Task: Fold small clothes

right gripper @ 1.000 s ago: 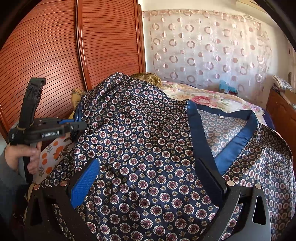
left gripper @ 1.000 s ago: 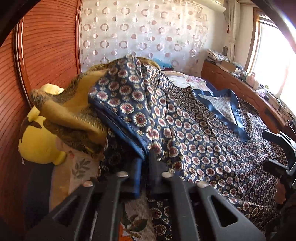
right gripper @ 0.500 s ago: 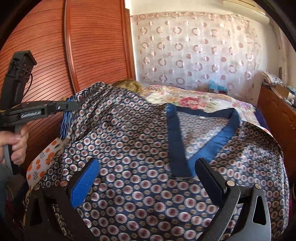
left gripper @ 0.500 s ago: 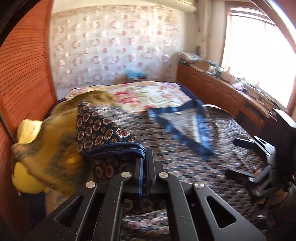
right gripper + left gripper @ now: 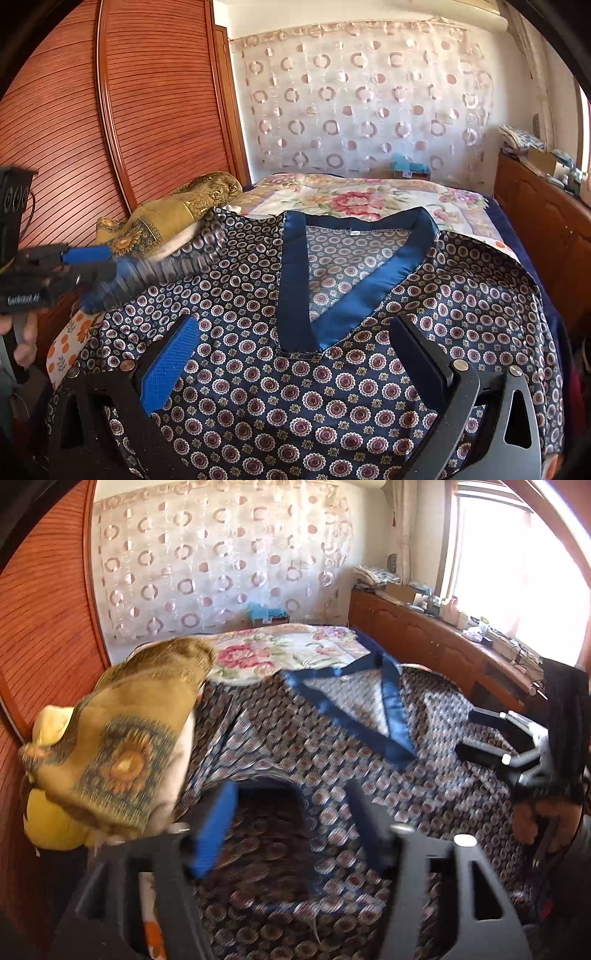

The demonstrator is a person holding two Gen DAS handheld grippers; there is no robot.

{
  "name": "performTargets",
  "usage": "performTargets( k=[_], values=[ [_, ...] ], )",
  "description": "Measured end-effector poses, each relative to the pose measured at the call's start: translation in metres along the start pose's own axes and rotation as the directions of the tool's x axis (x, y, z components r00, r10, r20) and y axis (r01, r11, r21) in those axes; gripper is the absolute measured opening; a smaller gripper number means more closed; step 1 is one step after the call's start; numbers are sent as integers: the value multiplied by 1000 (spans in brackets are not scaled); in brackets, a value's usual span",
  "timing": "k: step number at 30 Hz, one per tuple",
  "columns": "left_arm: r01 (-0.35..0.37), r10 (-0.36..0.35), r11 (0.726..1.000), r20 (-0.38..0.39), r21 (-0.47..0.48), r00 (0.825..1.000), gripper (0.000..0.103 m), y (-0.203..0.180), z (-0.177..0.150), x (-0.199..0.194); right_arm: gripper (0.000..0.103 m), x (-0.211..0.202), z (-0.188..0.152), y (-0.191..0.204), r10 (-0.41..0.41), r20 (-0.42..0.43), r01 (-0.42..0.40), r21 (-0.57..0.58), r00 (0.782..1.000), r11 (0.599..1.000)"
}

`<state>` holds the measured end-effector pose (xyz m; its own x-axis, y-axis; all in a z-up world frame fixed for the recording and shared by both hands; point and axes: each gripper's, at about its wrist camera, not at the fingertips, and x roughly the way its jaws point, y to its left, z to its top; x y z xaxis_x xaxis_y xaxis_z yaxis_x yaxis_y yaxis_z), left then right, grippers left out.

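Lying flat on bed (image 5: 476, 221), patterned top (image 5: 332, 387) looks thin, satiny, slippery, limp; pinch hem or sleeve edge, not mid-panel. Left gripper (image 5: 291, 823) jaws just opened wide, sleeve dropped, nothing between. Right gripper (image 5: 295, 354) wide open, empty

Left wrist camera is looking forward and down between the left gripper (image 5: 291, 823) fingers, close over the patterned garment (image 5: 332, 775), facing the circle-print curtain (image 5: 221, 565); this view is blurring, probably from motion. Right wrist camera is sitting just behind the right gripper (image 5: 295, 354), facing the same curtain. Both are sharing the garment's blue collar (image 5: 295, 280), and each is catching the other gripper at its edge.
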<state>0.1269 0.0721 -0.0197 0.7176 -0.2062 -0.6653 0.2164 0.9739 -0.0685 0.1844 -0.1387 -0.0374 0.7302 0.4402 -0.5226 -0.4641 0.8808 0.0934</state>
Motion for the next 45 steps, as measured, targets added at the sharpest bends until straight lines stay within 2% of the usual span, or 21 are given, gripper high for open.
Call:
performTargets(
  k=[2, 6, 12, 17, 22, 26, 31, 36, 38, 40, 43, 45],
  values=[
    [-11, 11, 1000, -19, -12, 1000, 77, 9, -12, 0, 102, 1, 1, 3, 4, -3, -4, -5, 1000, 1000],
    [-35, 32, 999, -60, -42, 998, 77, 28, -36, 3, 102, 4, 4, 9, 12, -12, -13, -33, 1000, 999],
    [-87, 78, 995, -149, -55, 986, 77, 50, -65, 20, 102, 19, 14, 25, 42, -39, -45, -83, 998, 996],
    [-93, 81, 993, -167, -67, 983, 77, 60, -78, 28, 98, 39, 23, 46, 84, -79, -95, -143, 993, 985],
    [-122, 116, 992, -139, -35, 983, 77, 58, -79, 29, 81, 75, 29, 68, 147, -167, -177, -180, 975, 968],
    [-118, 112, 992, -134, -39, 985, 79, 61, -78, 29, 68, 109, 30, 83, 175, -252, -231, -210, 952, 950],
    [-112, 106, 993, -128, -41, 986, 79, 63, -79, 28, 51, 136, 36, 98, 212, -310, -291, -235, 927, 927],
    [-118, 112, 992, -124, -41, 986, 79, 62, -79, 28, 41, 159, 41, 111, 216, -367, -323, -262, 905, 910],
    [-116, 110, 992, -123, -42, 986, 79, 62, -79, 28, 34, 169, 39, 117, 177, -382, -301, -294, 907, 907],
    [-119, 113, 992, -121, -43, 986, 79, 61, -79, 28, 20, 175, 37, 119, 140, -365, -267, -325, 921, 907],
    [-123, 117, 991, -119, -45, 986, 79, 62, -80, 27, 13, 175, 39, 104, 89, -320, -193, -309, 943, 931],
    [-123, 116, 991, -119, -46, 986, 79, 63, -81, 27, 13, 170, 39, 85, 40, -298, -128, -283, 954, 951]
  ],
)
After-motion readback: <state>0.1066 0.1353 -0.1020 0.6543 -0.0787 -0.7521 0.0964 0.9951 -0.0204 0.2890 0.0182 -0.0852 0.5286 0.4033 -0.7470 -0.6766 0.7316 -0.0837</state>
